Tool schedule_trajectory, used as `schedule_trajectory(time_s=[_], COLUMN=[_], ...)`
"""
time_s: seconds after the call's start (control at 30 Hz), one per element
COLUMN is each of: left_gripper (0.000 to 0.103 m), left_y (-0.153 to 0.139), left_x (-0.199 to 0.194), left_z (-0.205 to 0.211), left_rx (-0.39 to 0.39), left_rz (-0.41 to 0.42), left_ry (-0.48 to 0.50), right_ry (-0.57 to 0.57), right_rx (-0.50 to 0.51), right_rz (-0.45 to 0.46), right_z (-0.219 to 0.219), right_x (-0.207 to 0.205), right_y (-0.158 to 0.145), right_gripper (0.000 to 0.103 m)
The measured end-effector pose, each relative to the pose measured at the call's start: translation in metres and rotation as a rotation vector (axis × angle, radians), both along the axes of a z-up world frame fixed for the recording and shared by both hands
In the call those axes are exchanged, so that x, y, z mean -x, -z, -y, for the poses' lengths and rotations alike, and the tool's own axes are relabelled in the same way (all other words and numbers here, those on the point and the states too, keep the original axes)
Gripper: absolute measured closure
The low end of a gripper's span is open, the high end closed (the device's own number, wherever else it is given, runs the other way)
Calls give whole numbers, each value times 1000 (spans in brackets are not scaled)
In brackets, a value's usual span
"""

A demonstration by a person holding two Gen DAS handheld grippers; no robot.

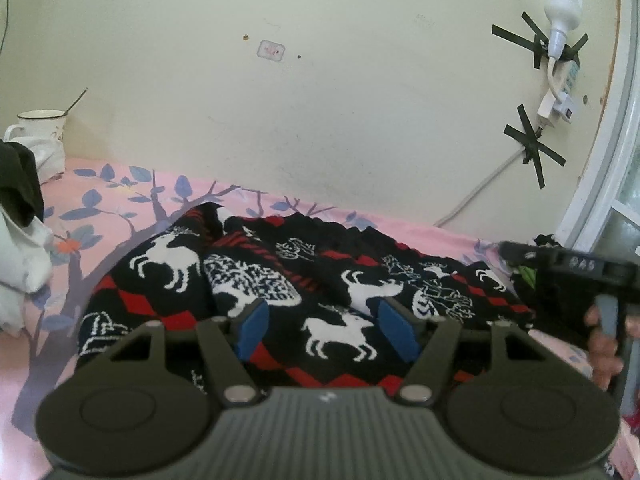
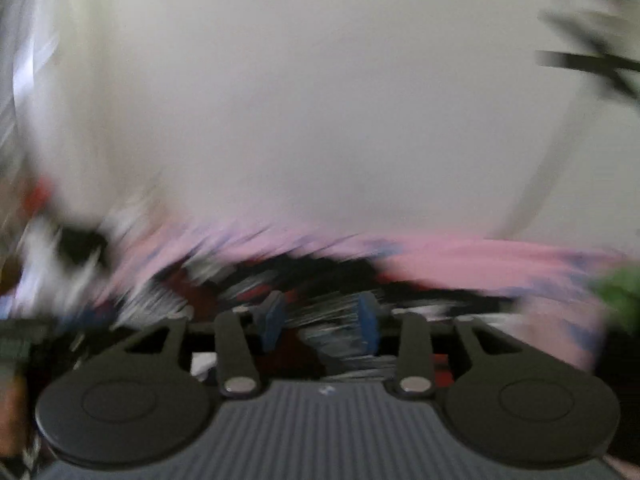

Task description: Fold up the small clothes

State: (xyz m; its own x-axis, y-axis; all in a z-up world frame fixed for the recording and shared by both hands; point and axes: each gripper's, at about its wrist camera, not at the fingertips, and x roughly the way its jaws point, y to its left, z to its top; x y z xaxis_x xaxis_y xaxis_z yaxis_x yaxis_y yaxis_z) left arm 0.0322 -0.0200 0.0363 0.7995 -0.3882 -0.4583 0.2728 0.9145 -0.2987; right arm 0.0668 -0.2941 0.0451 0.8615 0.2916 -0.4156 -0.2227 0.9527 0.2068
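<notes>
Left wrist view is showing the black garment (image 1: 304, 280), patterned with white deer and red diamonds, lying rumpled across the pink bedsheet (image 1: 100, 216) near the wall-side edge of the bed, its far hem running just short of the wall. The left gripper (image 1: 320, 330) is hovering over the garment's near part with its blue pads (image 1: 253, 330) standing apart and nothing pinched between them. At the bed's right edge the right gripper (image 1: 568, 264) is reaching in over the garment's right end, a hand (image 1: 604, 348) wrapping its handle; whether it is touching the cloth cannot be told there. Toward the left edge of the bed a heap of white and dark clothes (image 1: 22, 240) is sitting, and behind it, in the far left corner, a white enamel mug (image 1: 40, 128) with a spoon in it. On the wall a light bulb (image 1: 562, 16) and a power strip (image 1: 558, 104) are hanging under crossed black tape. The right wrist view is heavily smeared by motion: the right gripper's (image 2: 322, 318) blue pads (image 2: 368, 320) are standing apart over the blurred black-and-white cloth, and whether any fabric is caught between them cannot be made out.
</notes>
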Motion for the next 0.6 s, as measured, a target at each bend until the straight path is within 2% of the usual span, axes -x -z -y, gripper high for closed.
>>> schedule_trajectory(time_s=[0.07, 0.13, 0.17, 0.23, 0.27, 0.33, 0.4, 0.47, 0.53, 0.6], left_gripper=[40, 40, 40, 40, 40, 40, 40, 40, 40, 40], left_y=[1, 2, 2, 2, 1, -2, -6, -8, -9, -9], left_x=[-1, -2, -3, -1, 2, 5, 9, 10, 8, 5], left_z=[-1, -1, -1, -2, -3, -6, -11, -18, -25, -33], left_rx=[0, -4, -7, -13, -14, 0, 23, 55, 85, 124], left_rz=[-5, -11, -12, -5, 7, 33, 59, 68, 59, 41], left_ry=[-7, -17, -22, -32, -38, -42, -54, -69, -86, -95], right_ry=[93, 112, 110, 118, 140, 143, 66, -27, -59, -61], right_rx=[-1, -6, 10, 87, 113, 23, -72, -182, -236, -240], right_rz=[-35, -163, -247, -220, -237, -194, -165, -234, -306, -355], right_z=[31, 41, 36, 25, 19, 14, 1, -18, -38, -58], right_x=[-2, -17, -29, -34, -40, -38, -39, -54, -74, -97], right_y=[5, 23, 39, 51, 46, 29, 13, 10, 17, 27], right_gripper=[69, 89, 90, 90, 82, 79, 71, 46, 48, 48])
